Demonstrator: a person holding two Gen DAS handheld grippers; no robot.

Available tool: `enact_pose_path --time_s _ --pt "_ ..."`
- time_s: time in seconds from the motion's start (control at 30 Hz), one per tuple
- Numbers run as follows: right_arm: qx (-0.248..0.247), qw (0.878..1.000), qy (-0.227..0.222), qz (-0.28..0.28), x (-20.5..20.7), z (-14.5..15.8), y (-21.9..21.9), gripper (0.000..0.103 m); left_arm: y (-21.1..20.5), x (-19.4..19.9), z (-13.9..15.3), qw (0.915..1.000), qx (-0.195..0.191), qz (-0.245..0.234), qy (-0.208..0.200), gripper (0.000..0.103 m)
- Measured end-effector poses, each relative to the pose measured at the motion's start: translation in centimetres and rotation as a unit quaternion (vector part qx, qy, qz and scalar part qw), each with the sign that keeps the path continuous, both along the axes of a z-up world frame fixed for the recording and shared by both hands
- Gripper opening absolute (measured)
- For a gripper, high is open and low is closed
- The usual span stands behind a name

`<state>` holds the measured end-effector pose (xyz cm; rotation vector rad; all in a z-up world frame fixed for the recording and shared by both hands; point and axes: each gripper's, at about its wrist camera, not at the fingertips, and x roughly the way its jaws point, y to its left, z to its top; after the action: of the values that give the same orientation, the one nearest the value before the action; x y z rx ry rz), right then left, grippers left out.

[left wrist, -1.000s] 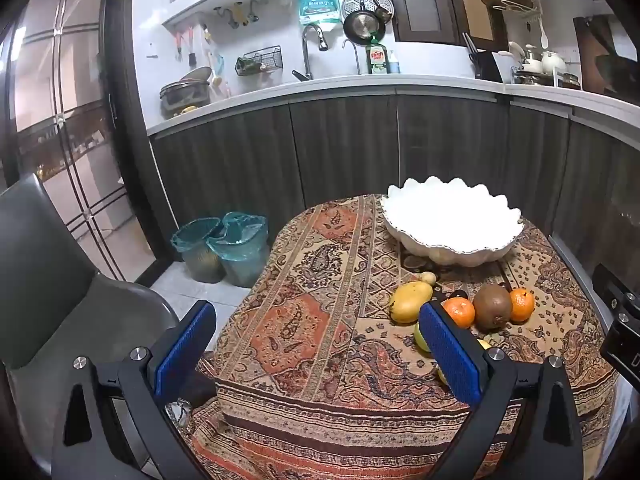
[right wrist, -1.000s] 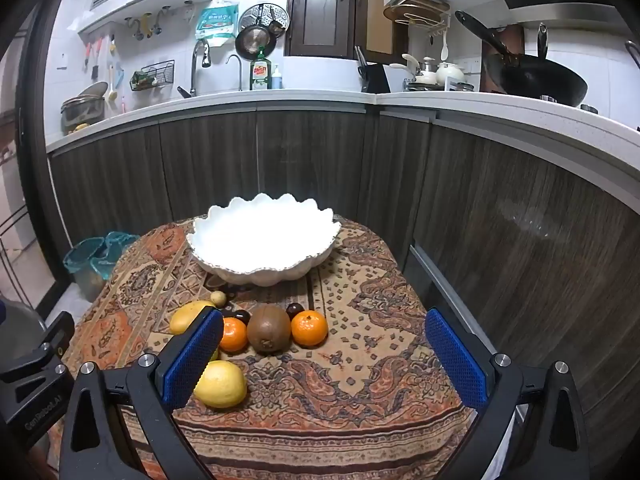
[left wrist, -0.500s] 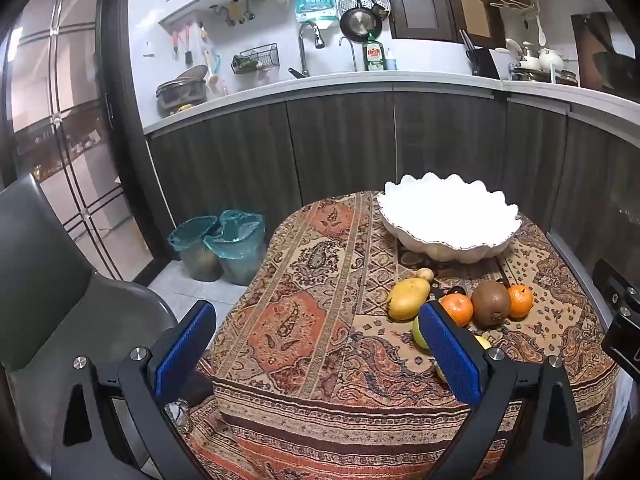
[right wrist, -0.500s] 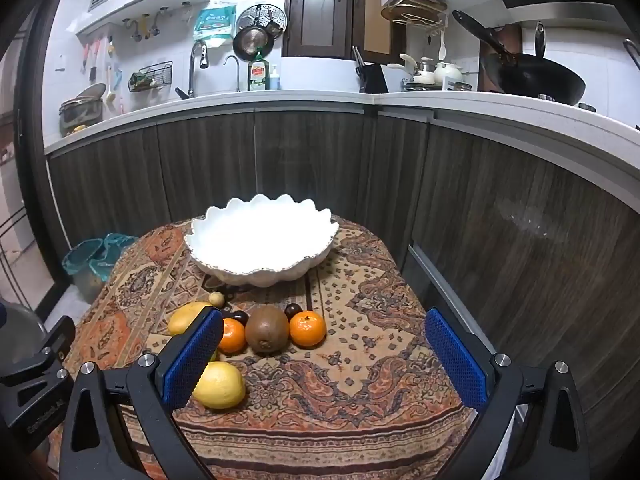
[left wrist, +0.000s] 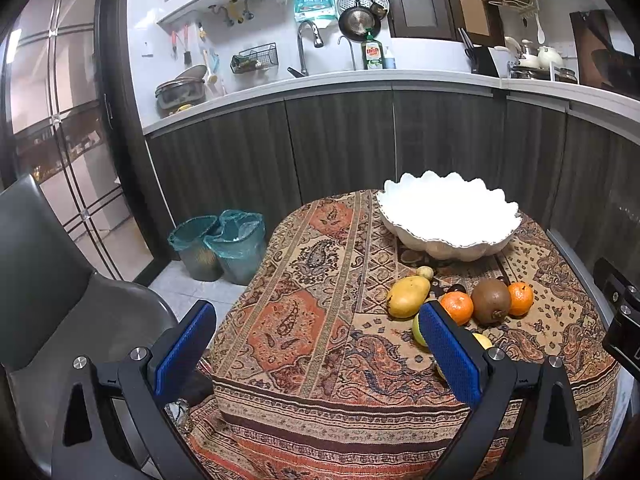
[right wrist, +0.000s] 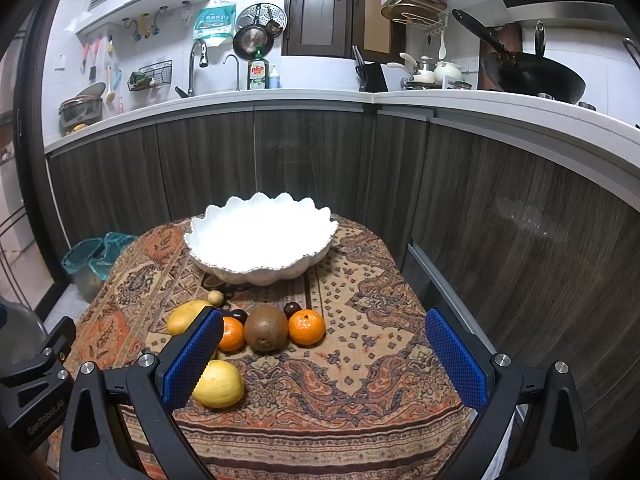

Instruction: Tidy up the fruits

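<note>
A white scalloped bowl (right wrist: 260,240) (left wrist: 448,216) stands empty at the far end of the patterned tablecloth. In front of it lie a mango (right wrist: 184,316) (left wrist: 406,296), two oranges (right wrist: 306,326) (right wrist: 232,334), a kiwi (right wrist: 266,328) (left wrist: 491,300), a lemon (right wrist: 220,384), a small pale round fruit (right wrist: 216,297) and two dark small fruits (right wrist: 292,307). My right gripper (right wrist: 324,360) is open, low at the table's near edge, the lemon beside its left finger. My left gripper (left wrist: 316,356) is open, left of the fruit, nothing between its fingers.
A grey chair (left wrist: 52,280) stands at the left of the table. Two bins with green liners (left wrist: 220,244) sit on the floor by the dark cabinets (left wrist: 340,144). The counter above carries a sink, dish soap and pans. The table's right edge is close to the cabinet wall (right wrist: 520,240).
Both views have drawn back slightly; the bowl and fruit look a little farther and lower. Nothing was grasped or moved on the table.
</note>
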<state>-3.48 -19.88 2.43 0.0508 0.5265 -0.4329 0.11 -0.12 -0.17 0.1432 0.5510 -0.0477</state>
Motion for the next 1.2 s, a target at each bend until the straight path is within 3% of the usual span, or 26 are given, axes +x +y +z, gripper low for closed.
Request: enact_pose_path --time_s 1.2 --pt "0.008 1.000 0.003 -0.006 0.69 -0.64 -0.77 0.102 -0.78 0.76 -0.96 0.9998 0.016 -0.002 0.006 0.103"
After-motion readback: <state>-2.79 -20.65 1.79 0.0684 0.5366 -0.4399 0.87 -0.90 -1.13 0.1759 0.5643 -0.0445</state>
